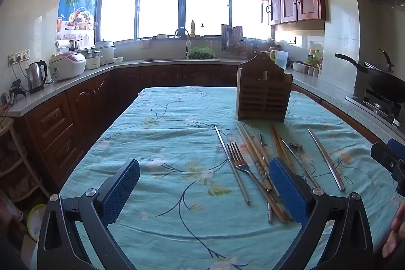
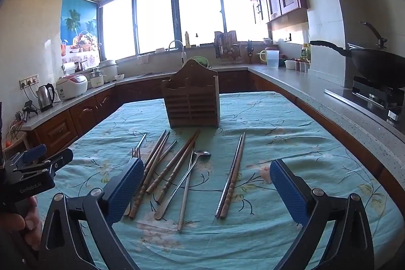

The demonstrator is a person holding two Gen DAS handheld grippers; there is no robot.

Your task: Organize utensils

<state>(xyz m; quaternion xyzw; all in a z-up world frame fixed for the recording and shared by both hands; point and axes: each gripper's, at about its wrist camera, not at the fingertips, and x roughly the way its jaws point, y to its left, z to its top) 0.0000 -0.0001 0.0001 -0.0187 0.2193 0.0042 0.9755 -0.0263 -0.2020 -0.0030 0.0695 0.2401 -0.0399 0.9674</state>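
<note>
**Both hand-held grippers wide open over the utensils**

I've got my left hand-held gripper (image 1: 203, 191) hanging above the counter (image 1: 162, 143), jaws spread as wide as they go, nothing between them but flowered teal cloth. Its right pad sits just in front of the near ends of the utensils, not touching that I can tell.

My right hand-held gripper (image 2: 206, 190) is just as wide and just as empty, tipped down toward the spread. From here the utensils lie fanned out on the cloth: a fork (image 2: 136, 153) at the left, partly hidden behind my left pad, then wooden chopsticks (image 2: 172, 166) in a loose bundle, a long-handled spoon (image 2: 187, 176) crossing a slim metal chopstick, and off to the right, well apart from the rest, a metal and a wooden chopstick lying side by side (image 2: 231, 176).

Behind them all stands the wooden holder (image 2: 191, 101), upright on the cloth with its slatted front facing me. I can't see into its compartments from this angle.

In the left wrist view the holder (image 1: 263, 90) stands right of centre, utensils in front of it.
</note>
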